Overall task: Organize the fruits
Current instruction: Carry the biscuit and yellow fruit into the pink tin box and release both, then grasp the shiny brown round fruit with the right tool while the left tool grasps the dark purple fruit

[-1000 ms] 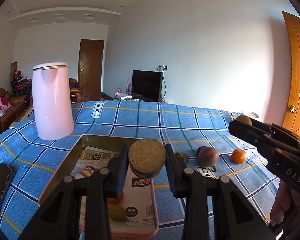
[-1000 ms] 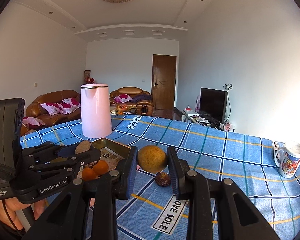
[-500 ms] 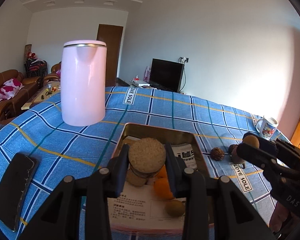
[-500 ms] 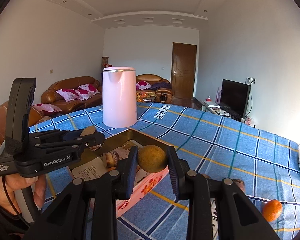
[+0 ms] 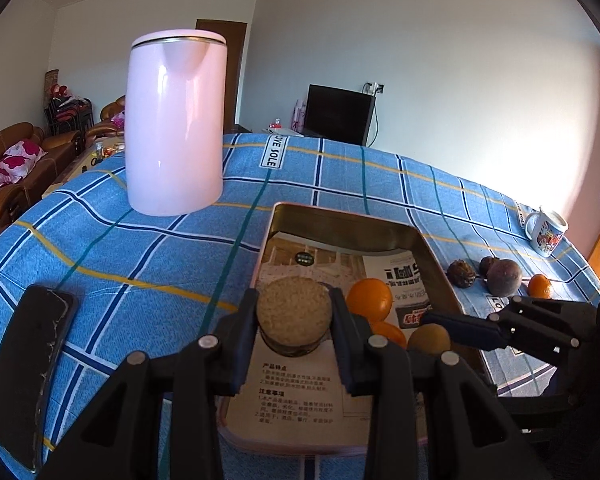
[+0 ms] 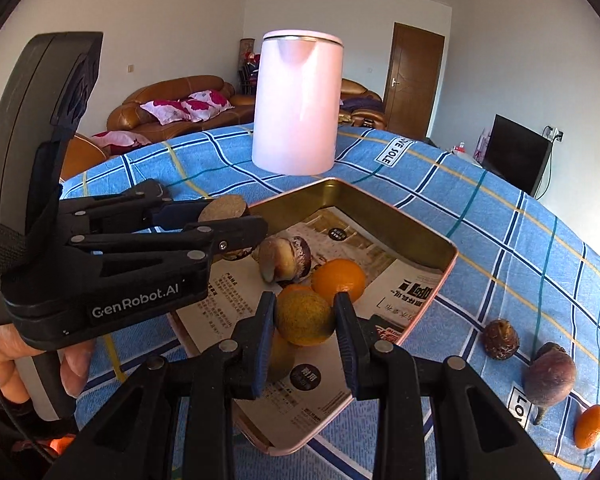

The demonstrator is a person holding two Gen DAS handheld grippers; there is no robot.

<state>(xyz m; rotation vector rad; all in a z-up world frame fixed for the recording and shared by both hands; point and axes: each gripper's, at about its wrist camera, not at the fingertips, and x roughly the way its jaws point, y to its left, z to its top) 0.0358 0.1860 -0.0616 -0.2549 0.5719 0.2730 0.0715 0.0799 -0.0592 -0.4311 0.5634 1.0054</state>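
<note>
Here, the left gripper (image 5: 294,322) clamps a rough brown fruit (image 5: 294,316) and the right gripper (image 6: 305,320) a yellow-green one (image 6: 304,318) over the tray (image 6: 384,210); lower both to its paper lining before releasing.

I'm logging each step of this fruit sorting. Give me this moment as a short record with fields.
left gripper: shut on a rough tan fruit, above the tray
right gripper: shut on a yellow-green fruit, above the tray
tray: paper-lined, holds two oranges and a brown fruit
outside the tray, on the cloth: purple fruit, small orange, brown cone-like piece
behind the tray: pink kettle
</note>
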